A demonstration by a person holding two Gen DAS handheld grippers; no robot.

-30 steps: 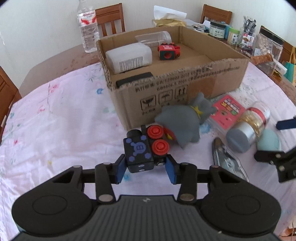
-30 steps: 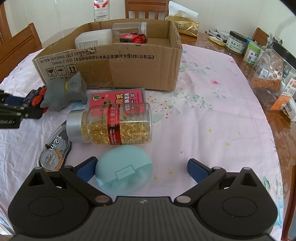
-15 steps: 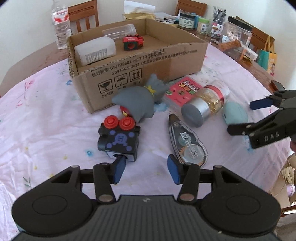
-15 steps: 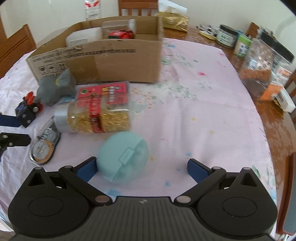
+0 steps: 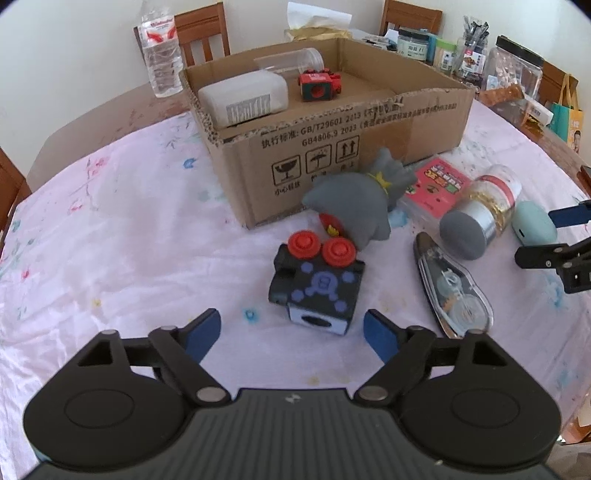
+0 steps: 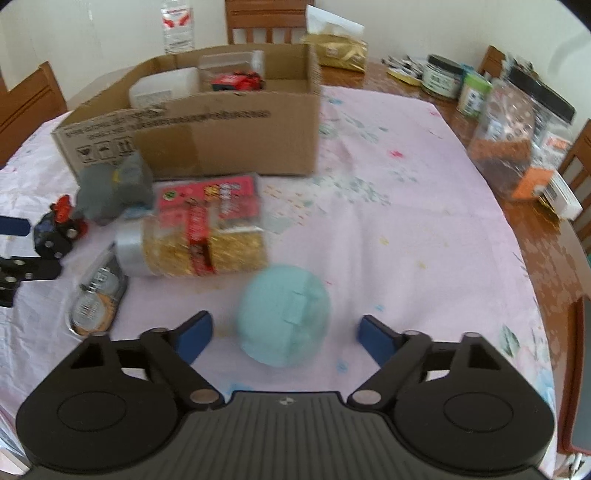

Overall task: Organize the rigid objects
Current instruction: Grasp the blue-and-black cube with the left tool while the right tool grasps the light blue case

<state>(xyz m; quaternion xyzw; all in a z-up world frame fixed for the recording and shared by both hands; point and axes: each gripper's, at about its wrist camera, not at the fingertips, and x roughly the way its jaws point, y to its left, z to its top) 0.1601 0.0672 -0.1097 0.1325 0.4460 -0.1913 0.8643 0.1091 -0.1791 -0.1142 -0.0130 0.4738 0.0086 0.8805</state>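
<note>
Left claw (image 5: pixel 291 328) spread wide, empty, lined up just short of the black toy cube (image 5: pixel 316 282) on the tabletop (image 5: pixel 110 229), presumably for a straddling grasp. Cardboard box (image 5: pixel 332 147) beyond likely the destination. Right claw (image 6: pixel 284 330) likewise apart, flanking the teal earbud case (image 6: pixel 283 319), not gripping.

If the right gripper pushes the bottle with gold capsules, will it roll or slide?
The capsule bottle lies on its side and is round, so it would probably roll. The pink box right behind it may stop it. Being nearly full, it likely feels fairly heavy.

Water bottle (image 5: pixel 162 55), wooden chairs (image 6: pixel 267 22), floral tablecloth (image 5: pixel 122 229)
</note>
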